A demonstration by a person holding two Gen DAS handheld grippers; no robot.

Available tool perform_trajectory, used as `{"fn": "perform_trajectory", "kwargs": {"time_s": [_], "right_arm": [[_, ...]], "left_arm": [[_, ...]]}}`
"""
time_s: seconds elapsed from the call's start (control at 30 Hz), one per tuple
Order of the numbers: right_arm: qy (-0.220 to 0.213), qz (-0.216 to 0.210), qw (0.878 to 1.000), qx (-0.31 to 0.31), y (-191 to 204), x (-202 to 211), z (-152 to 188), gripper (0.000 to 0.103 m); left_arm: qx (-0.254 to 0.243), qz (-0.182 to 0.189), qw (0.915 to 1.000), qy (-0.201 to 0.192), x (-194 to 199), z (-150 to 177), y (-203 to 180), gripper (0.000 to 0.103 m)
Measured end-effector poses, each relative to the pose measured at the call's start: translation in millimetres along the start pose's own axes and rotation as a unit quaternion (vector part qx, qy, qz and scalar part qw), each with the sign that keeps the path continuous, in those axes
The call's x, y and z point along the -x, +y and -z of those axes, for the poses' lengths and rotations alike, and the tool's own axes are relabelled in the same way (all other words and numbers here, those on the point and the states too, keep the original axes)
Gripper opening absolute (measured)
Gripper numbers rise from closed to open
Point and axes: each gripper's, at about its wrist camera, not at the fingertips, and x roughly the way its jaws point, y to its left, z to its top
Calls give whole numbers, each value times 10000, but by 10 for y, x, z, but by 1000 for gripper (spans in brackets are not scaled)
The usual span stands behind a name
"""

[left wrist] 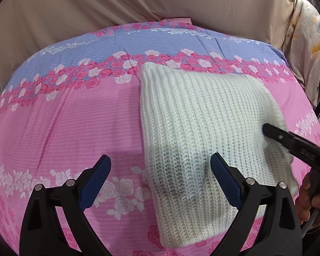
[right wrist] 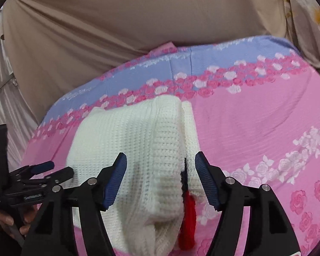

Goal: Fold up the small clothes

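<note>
Left gripper [left wrist: 160, 164]: jaws stand wide apart with nothing clamped; the blue-padded fingers [left wrist: 224, 179] hover over the near part of the knit, one pad above the bedspread, the other above the white fabric.
Right gripper [right wrist: 161, 164]: jaws apart, no pad pressing on anything; the folded edge of the knit lies in the gap between them.
Right gripper seen from the left wrist: only one black finger shows, reaching in from the right edge with its tip over the knit; the rest is cut off.
Hands: a few fingertips of the person's right hand [left wrist: 313, 200] at the right edge of the left wrist view, and of the left hand [right wrist: 8, 221] at the lower left of the right wrist view; both mostly out of frame.
White knit garment [left wrist: 194, 117]: one piece, folded into a rough rectangle, lying flat on the bedspread right of centre in the left wrist view; its long axis runs from the grippers away toward the far band of roses, ribs along that same line.
Hard to make out: what kind of garment it is; a darker pattern shows faintly through the knit near the left gripper.
Red and black detail [right wrist: 186, 219]: a strip peeking from under the folded edge, partly hidden by the white layer.
Bedspread [left wrist: 64, 128]: one, pink and blue with rose bands.
Beige cloth [left wrist: 96, 6]: draped behind the bed, top cut off.
</note>
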Motion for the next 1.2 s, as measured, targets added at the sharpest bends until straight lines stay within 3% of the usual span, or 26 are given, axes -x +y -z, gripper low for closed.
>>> {"fn": "perform_trajectory", "kwargs": {"time_s": [0.03,0.07,0.1,0.23,0.3,0.37,0.4,0.43,0.5,0.57,0.63,0.77,0.87,0.9,0.93,0.97,1.07,1.13,1.2], "right_arm": [[189,-76,9998,-74,-44,-161,-19,56],[410,-171,9990,-95,-58,-324,-34,28],[488,-223,9985,-103,-30,-363,-39,22],[-562,-653,9958,308,275,265,-147,17],[-841,-682,9933,402,309,404,-156,17],[-524,-256,9973,435,193,144,-128,17],[-75,33,9994,350,65,-161,-84,17],[355,145,9992,131,-87,-436,-8,19],[241,-173,9995,-126,-173,-387,35,21],[68,-160,9997,-156,-111,-156,-12,27],[-44,-193,9997,-136,-42,64,-5,27],[76,-206,9997,112,114,362,251,32],[306,196,9990,252,150,345,516,32],[425,411,9977,341,115,259,600,32],[575,587,9960,361,52,140,685,38],[606,559,9964,177,-25,104,728,50],[386,216,9988,-205,-129,250,602,51],[136,131,9994,-299,-153,330,478,63],[208,-19,9990,-384,-182,251,368,71]], "left_arm": [[-10,-8,10000,-13,14,1,4,92],[-34,-17,10000,-31,27,-4,10,92],[-59,-52,10000,-52,37,-8,8,92],[-42,-41,10000,3,-23,-19,-8,92],[-64,-36,10000,65,-80,-18,-34,92],[-85,2,9999,146,-120,-13,-58,92],[-115,-32,9998,147,-125,-7,-65,92],[-154,-71,9998,137,-129,-4,-73,92],[-155,-43,9998,155,-136,-12,-80,92],[-142,-26,9998,166,-146,-23,-78,92],[-124,11,9997,191,-156,-20,-67,92],[-118,57,9997,225,-181,18,-54,93],[-116,123,9995,272,-234,62,-51,95],[-68,205,9994,271,-221,63,-33,95],[-23,312,9992,249,-192,60,-16,95],[28,514,9984,233,-158,48,8,95],[313,1057,9933,331,-189,12,63,98],[600,1437,9866,495,-360,-11,121,98],[884,1715,9772,884,-620,-14,170,98]]}}
